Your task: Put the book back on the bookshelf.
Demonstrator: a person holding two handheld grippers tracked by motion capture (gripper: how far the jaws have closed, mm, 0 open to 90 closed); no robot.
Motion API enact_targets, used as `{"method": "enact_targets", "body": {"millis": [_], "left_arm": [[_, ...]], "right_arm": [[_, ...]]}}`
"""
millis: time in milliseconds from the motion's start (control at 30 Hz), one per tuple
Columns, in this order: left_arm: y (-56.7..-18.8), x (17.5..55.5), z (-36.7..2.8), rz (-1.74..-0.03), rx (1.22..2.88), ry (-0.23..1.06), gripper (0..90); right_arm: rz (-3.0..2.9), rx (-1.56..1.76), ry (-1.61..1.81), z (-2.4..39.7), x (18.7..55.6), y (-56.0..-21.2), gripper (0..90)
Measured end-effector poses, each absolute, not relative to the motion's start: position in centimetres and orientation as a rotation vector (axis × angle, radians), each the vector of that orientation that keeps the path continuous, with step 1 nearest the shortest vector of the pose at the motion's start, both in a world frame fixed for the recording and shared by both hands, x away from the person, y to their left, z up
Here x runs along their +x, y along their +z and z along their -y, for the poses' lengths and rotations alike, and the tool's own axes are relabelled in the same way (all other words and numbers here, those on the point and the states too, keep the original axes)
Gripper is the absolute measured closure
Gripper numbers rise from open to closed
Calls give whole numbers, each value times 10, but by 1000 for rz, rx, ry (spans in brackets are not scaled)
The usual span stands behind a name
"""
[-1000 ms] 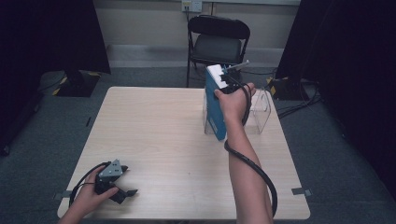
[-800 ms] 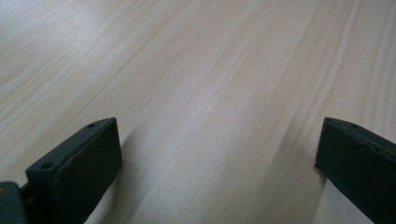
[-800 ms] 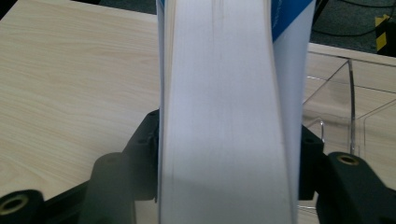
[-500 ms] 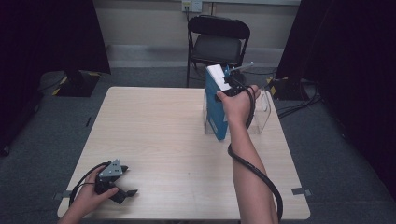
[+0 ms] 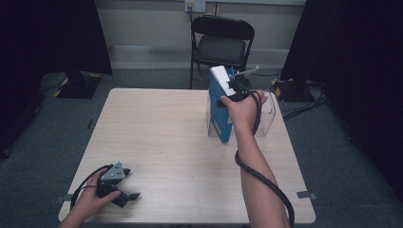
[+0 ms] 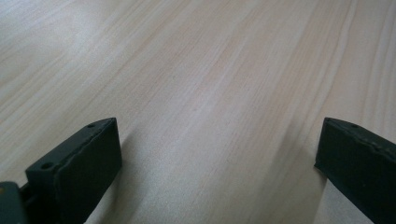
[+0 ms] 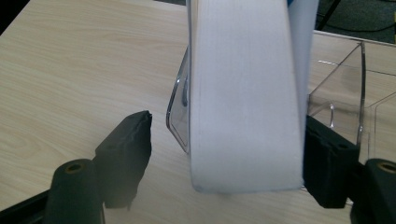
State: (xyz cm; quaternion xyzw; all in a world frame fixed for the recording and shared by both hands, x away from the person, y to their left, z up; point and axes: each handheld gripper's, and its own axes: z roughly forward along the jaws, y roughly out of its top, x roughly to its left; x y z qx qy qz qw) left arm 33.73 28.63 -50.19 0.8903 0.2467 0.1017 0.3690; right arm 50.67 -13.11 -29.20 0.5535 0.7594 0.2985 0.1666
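1. Here the step in hand looks like letting go: the right gripper [image 5: 236,91] sits at the top edge of a blue-covered book with a thick white block of pages [image 5: 220,107], which stands upright in a clear plastic rack [image 5: 267,116] at the far right of the pale wood-grain tabletop [image 5: 166,142].
2. In the right gripper view its jaws have just been opening. The book [image 7: 245,102] is between them: the left one stands clear of the page block, while the right one lies against or just beside the cover, so no squeeze is left on it.
3. The left gripper [image 5: 116,185] rests low on the near left corner of the tabletop, well apart from the book, its jaws spread wide with nothing but bare wood between them.
4. The book looks heavy for its width, a tall slab on a narrow foot. It stands about upright, its white page edge towards the right gripper's camera and its lower part inside the rack's curved clear wall [image 7: 180,112].
5. The next move, as I judge it, calls for a straight lift of the right hand away from the book. A sideways drag could catch the cover and tip the book, so the jaws should clear both faces first.
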Motion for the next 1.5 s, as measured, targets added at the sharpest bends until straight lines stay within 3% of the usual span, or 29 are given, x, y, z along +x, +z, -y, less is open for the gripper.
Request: {"method": "enact_targets", "body": {"millis": [633, 1500], "left_arm": [[-502, 338, -286, -628, 2288, 279, 0], [-502, 338, -286, -625, 2283, 256, 0]], "right_arm": [[-2205, 1530, 869, 141, 490, -285, 166], [-2285, 1453, 916, 149, 459, -298, 169]]}}
